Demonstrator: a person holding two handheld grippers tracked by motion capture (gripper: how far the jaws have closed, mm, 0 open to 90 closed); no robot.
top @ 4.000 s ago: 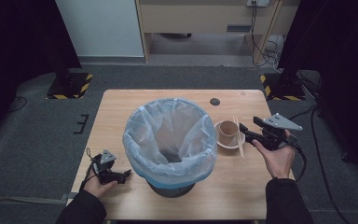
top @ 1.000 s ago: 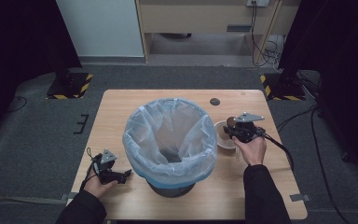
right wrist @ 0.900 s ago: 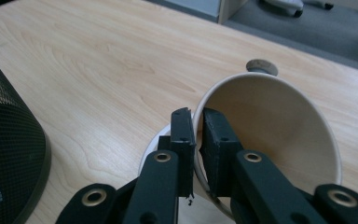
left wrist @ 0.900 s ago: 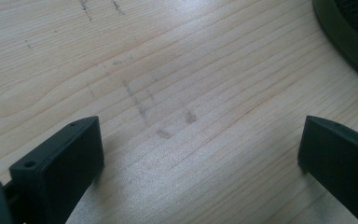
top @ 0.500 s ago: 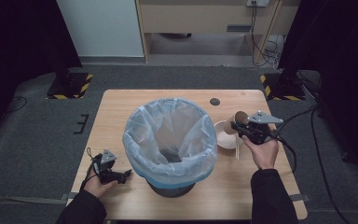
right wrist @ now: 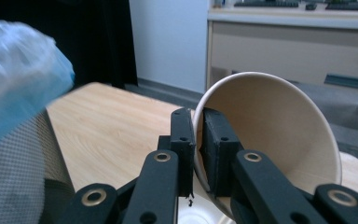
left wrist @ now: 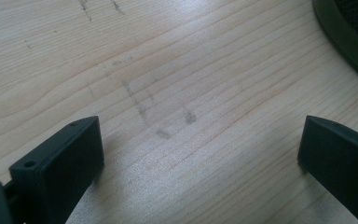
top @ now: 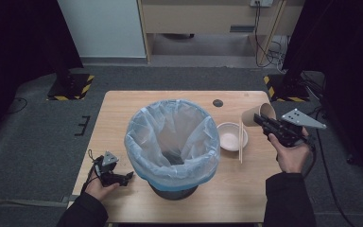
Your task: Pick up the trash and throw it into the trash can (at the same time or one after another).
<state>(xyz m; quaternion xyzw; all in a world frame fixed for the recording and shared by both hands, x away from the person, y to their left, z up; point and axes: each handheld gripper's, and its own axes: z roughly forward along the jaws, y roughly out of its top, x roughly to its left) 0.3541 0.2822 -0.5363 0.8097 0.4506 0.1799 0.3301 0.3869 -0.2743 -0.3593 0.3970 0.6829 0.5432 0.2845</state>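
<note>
My right gripper (top: 261, 121) is shut on the rim of a brown paper cup (top: 257, 113), held in the air above the table's right side, right of the white bowl (top: 230, 136). In the right gripper view the jaws pinch the cup (right wrist: 270, 126) wall, one inside and one outside, at the right gripper (right wrist: 198, 154). A pair of chopsticks (top: 240, 142) lies across the bowl's right rim. My left gripper (top: 125, 177) rests open on the table at the front left, beside the bin (top: 172, 142). The left gripper (left wrist: 200, 154) has bare wood between its jaws.
The mesh bin with its blue plastic liner (top: 170, 135) stands in the middle of the wooden table (top: 123, 109). A small dark disc (top: 218, 102) lies near the far edge. Cables and black stands sit on the floor beyond.
The right gripper has lifted the paper cup out of the white bowl and carried it up and to the right. The left gripper has stayed put.
</note>
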